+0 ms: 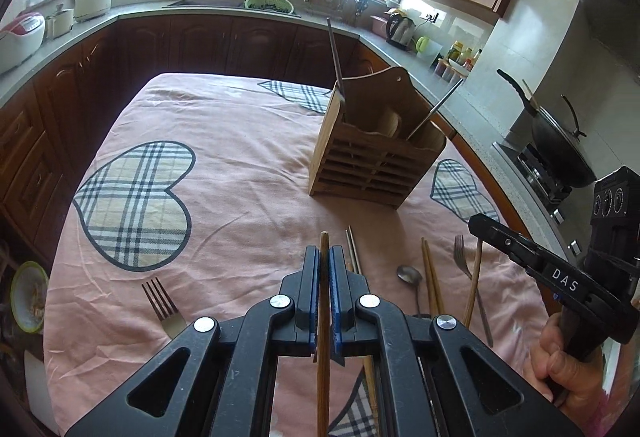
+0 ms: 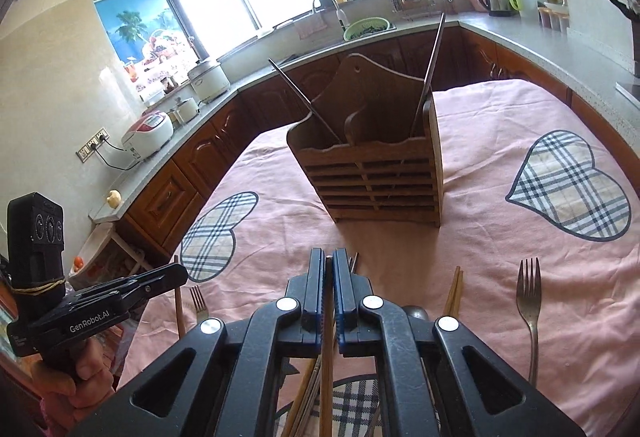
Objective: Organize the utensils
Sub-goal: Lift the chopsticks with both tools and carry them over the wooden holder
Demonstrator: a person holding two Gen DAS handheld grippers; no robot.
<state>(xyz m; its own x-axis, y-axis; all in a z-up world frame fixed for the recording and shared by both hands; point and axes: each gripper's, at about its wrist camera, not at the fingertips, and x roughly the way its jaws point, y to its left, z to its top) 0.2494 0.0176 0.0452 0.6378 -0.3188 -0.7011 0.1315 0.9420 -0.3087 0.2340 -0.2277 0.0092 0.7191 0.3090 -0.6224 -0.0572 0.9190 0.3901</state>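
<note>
Grippers level over the pink tablecloth (image 1: 240, 173): the left gripper (image 1: 324, 301) pinches a wooden chopstick (image 1: 323, 357) that runs lengthwise between its pads, and the right gripper (image 2: 328, 301) likewise pinches a chopstick (image 2: 327, 365), each held in a fist at the near edge. Lettering reads "DAS" on the right gripper's side and "GenRobot.AI" on the left's. Farther off stands a slatted wooden holder (image 1: 368, 165) with two dark sticks leaning out of it; forks, a spoon (image 1: 410, 277) and more chopsticks lie near.
</note>
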